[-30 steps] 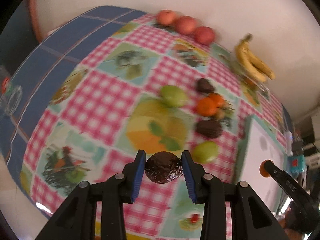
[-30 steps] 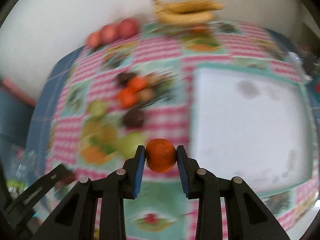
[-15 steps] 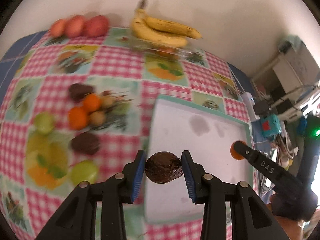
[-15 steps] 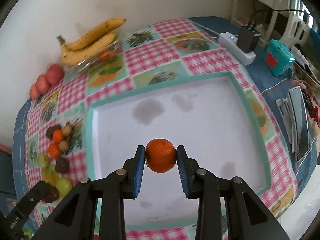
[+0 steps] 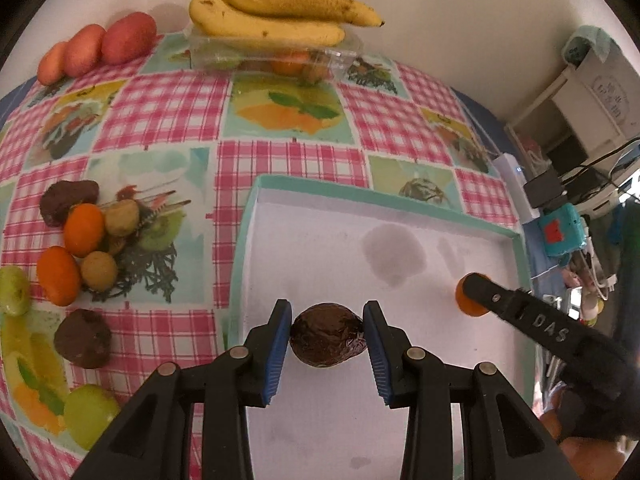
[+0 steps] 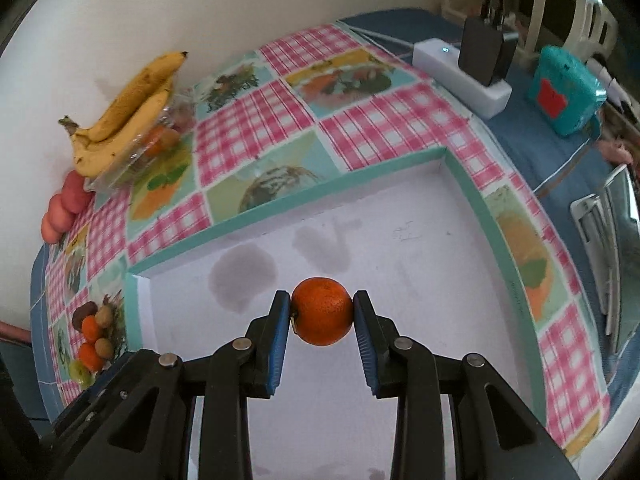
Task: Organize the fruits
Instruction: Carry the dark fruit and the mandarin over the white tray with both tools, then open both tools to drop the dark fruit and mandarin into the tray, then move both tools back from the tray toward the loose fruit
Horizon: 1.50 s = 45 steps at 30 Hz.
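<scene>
Dark avocado (image 5: 327, 335) clenched in left gripper (image 5: 326, 336), orange (image 6: 322, 311) in right gripper (image 6: 322, 312), both over white tray (image 6: 472, 200).

So the table's got a pink-check tablecloth (image 5: 288, 168) with fruit-picture squares. A big shallow white tray (image 5: 520, 248) with a teal rim sits on it. Off to the tray's left there's a loose pile: two oranges (image 5: 84, 230), a couple of small brownish fruits (image 5: 99, 270), two dark wrinkly ones (image 5: 83, 338) and some green ones (image 5: 90, 420). Back by the wall, three reddish fruits (image 5: 128, 38) in a row and bananas (image 5: 272, 20) on top of a clear plastic box (image 5: 224, 54). White power strip (image 6: 460, 76) at the far edge.
</scene>
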### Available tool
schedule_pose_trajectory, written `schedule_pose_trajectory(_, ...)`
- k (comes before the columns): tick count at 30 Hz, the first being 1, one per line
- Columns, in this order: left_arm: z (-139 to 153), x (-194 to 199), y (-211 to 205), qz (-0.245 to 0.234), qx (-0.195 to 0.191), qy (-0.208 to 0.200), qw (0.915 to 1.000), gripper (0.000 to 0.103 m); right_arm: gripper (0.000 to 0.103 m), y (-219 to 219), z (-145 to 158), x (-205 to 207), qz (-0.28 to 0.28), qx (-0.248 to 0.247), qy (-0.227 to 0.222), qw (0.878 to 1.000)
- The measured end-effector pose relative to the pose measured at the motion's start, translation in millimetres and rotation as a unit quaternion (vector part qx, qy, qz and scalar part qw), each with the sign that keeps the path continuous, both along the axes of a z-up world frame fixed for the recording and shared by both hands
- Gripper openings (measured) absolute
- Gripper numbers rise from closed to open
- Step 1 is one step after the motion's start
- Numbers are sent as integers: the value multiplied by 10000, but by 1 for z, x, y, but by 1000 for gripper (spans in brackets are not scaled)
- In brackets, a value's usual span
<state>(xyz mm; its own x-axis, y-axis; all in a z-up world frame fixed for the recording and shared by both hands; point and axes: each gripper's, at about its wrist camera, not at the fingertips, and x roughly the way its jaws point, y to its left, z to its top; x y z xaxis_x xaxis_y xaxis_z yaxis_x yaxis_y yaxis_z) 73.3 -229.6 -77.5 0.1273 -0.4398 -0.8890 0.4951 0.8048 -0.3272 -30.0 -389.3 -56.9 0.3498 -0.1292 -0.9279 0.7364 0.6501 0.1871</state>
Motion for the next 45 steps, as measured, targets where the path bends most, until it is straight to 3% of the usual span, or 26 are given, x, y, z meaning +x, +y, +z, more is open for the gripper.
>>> schedule_pose_trajectory(16,-6,2,-7,-115,157,8,9998,41,34,-5,-12,3,-5,-26,211,9998)
schedule_pose_trajectory(18,-4,1,-7,-153,183,-8,9997,48,34,-6,-12,3,-3,-14,225,9997)
schedule_pose_trajectory(20,1,-1,-7,-208,184,-39,9996,57,38,-6,-11,4,17,-39,257,9997)
schedule_pose_trajectory(22,9,-3,-5,-245,169,-89,9995,59,51,-6,-9,3,12,-48,256,9997)
schedule_pose_trajectory(27,27,-4,10,-105,274,-268,9992,74,52,-5,2,0,17,-62,240,9997)
schedule_pose_trajectory(36,51,-1,54,491,670,-788,9934,99,77,12,28,-8,40,-279,148,9995)
schedule_pose_trajectory(39,55,2,70,688,786,-893,9905,99,79,22,36,-12,72,-330,33,9994)
schedule_pose_trajectory(41,59,4,83,842,827,-979,9882,103,88,27,42,-13,72,-424,3,9991)
schedule_pose_trajectory(45,68,11,108,1138,726,-1065,9851,103,89,38,52,-14,171,-572,-126,9981)
